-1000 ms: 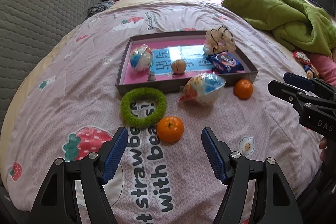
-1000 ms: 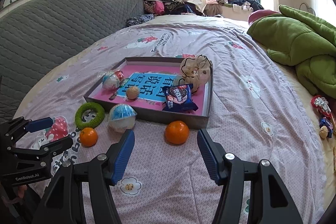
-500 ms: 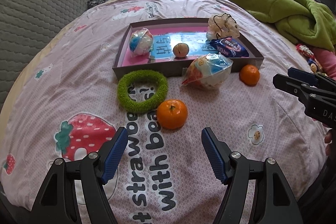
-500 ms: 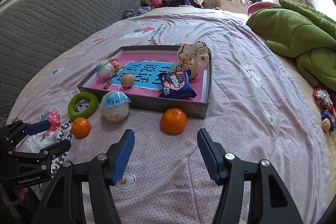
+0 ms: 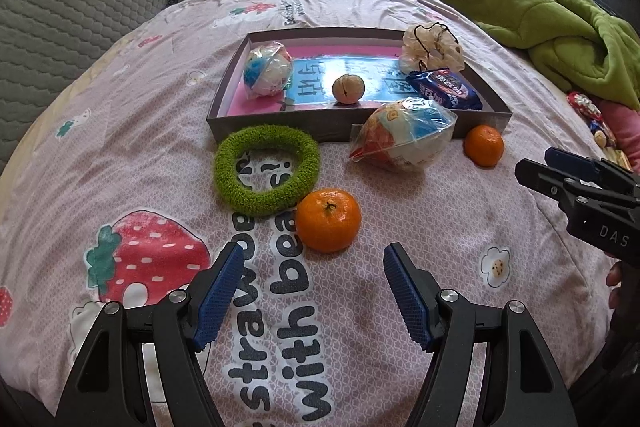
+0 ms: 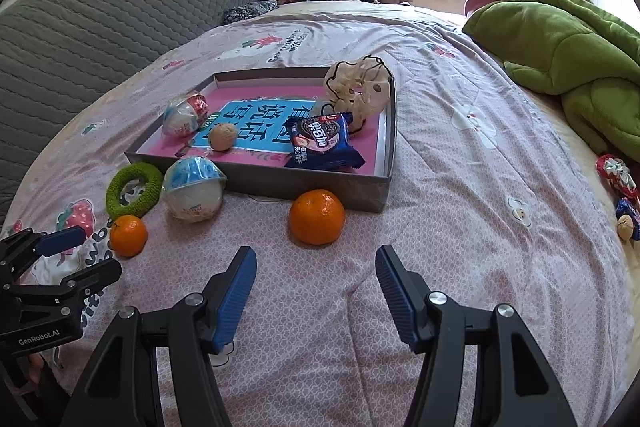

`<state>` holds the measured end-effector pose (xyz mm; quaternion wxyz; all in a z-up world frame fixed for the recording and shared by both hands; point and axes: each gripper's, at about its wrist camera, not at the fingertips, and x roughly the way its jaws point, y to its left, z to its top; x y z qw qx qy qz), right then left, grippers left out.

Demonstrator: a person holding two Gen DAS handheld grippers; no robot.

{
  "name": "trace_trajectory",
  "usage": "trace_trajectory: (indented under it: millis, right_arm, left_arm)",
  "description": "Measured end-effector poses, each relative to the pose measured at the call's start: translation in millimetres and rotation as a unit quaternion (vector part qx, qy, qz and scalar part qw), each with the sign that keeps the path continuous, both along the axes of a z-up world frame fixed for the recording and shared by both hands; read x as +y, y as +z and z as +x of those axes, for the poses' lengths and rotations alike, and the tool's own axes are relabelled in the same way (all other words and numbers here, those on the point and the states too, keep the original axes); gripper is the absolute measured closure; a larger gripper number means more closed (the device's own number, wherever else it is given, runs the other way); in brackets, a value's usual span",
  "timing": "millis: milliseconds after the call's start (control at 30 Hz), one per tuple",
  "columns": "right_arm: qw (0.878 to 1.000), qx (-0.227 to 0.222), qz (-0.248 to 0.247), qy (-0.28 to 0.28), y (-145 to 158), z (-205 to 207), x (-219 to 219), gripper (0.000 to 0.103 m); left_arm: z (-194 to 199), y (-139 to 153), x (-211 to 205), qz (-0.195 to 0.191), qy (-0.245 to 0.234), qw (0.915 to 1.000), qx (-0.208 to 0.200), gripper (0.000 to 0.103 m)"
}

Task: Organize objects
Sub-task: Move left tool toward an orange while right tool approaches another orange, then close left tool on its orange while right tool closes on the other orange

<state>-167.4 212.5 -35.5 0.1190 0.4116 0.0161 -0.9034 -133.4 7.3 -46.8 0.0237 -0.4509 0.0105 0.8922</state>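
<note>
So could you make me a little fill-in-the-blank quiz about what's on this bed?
1. The number of oranges lying outside the box is ____.
2. The fuzzy ring beside the near orange is coloured ____.
3. The blue snack packet lies ____ the box.
4. The jaws of the left gripper stand ____.

Missing words: two; green; inside; open

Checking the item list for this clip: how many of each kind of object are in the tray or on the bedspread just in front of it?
Tangerines: 2
Wrapped toy balls: 2
Green ring: 1
Walnut: 1
Blue snack packet: 1
Cream scrunchie: 1
Total: 8
</note>
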Motion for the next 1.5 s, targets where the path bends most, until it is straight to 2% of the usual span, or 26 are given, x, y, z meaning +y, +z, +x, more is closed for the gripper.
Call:
trace_trajectory:
  millis: [667, 1200, 1333, 1433, 1500]
  right_arm:
    - [1.000, -0.008, 0.007, -0.012, -16.9, -24.3, -0.8, 0.042]
    - [0.999, -0.006, 0.038, -0.019, -33.4, -49.0, -14.1, 0.042]
    - [1.000, -0.009, 0.019, -0.013, -34.8, -51.1, -13.5, 0.053]
    - [1.000, -0.008, 0.016, -0.004, -34.8, -50.4, -16.7, 0.061]
    - [1.000, -0.007, 0.018, -0.001, -34.6, -49.8, -18.7, 0.062]
  left_arm:
    - [-19.5, -11.1, -0.8, 0.016, 0.009, 0.9998, -0.008, 0.029]
    - [-28.5, -16.6, -4.9, 0.023, 0.026, 0.9994, -0.009, 0.029]
    - [-29.1, -16.8, -3.4, 0.024, 0.024, 0.9994, -0.007, 0.031]
    - [-29.9, -17.4, -3.4, 0.027, 0.022, 0.9994, -0.009, 0.040]
    - [-31.0, -18.4, -3.0, 0.027, 0.020, 0.9994, -0.011, 0.043]
